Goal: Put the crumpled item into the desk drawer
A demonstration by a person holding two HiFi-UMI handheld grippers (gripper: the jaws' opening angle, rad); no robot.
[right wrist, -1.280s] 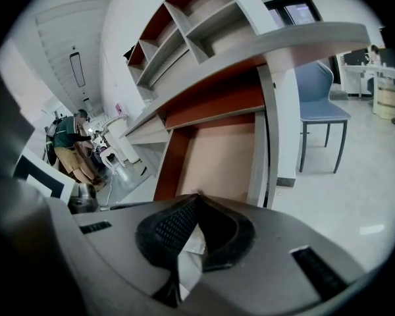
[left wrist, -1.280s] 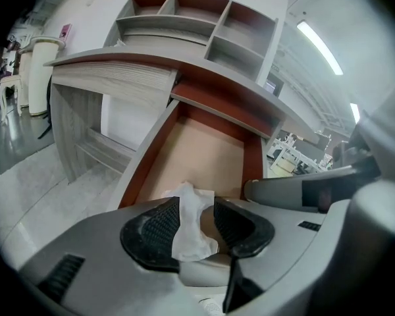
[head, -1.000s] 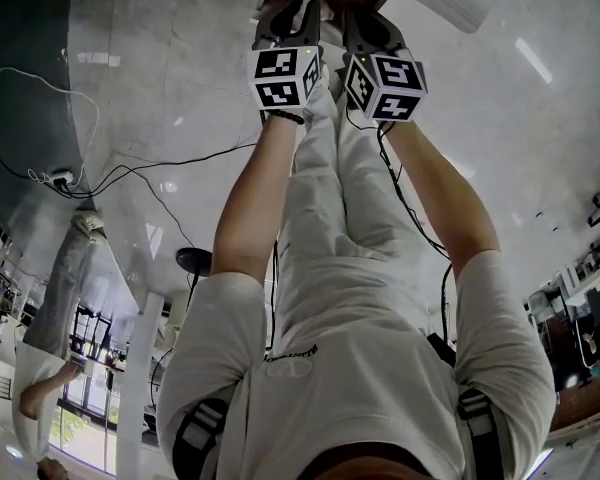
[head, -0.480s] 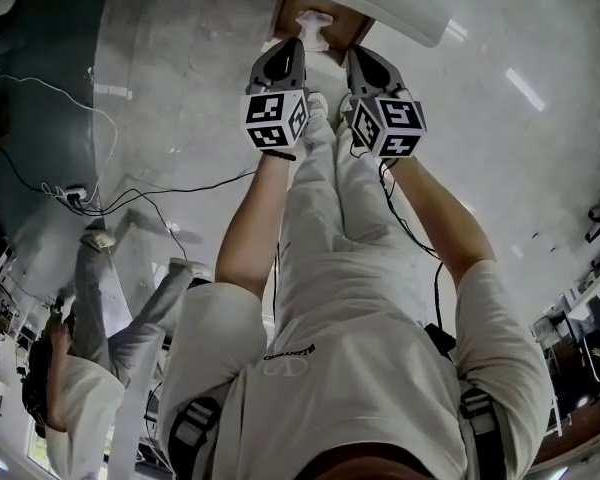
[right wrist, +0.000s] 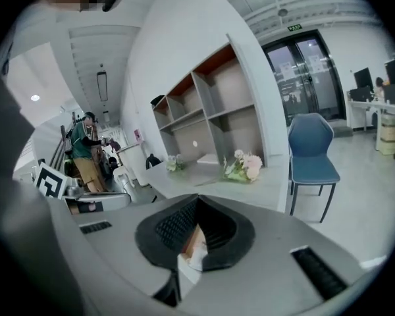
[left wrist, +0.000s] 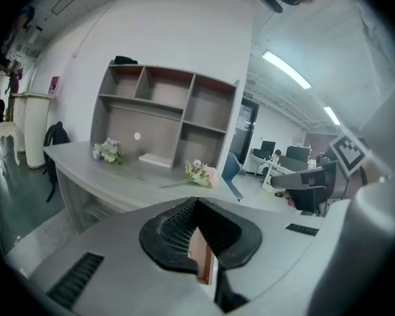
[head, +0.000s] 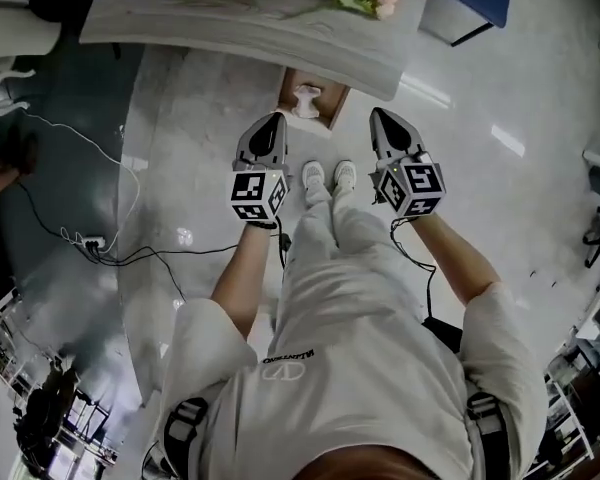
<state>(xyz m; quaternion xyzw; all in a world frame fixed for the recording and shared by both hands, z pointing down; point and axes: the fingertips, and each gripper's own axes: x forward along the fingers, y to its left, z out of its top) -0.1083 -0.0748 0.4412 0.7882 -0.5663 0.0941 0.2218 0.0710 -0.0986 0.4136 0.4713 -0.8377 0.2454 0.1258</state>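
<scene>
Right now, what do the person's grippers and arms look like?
The left gripper and right gripper are grey wedge-shaped shells with black ribbed pads, each backed by a cube of black-and-white square markers. A black cable runs along the right forearm. The person wears a light short-sleeved T-shirt, forearms bare.

white crumpled item (head: pixel 307 99); brown drawer (head: pixel 333 110); blue chair (right wrist: pixel 312 151); pink-and-white flowers (right wrist: pixel 245 166); pale grey desk (head: pixel 280 30)
</scene>
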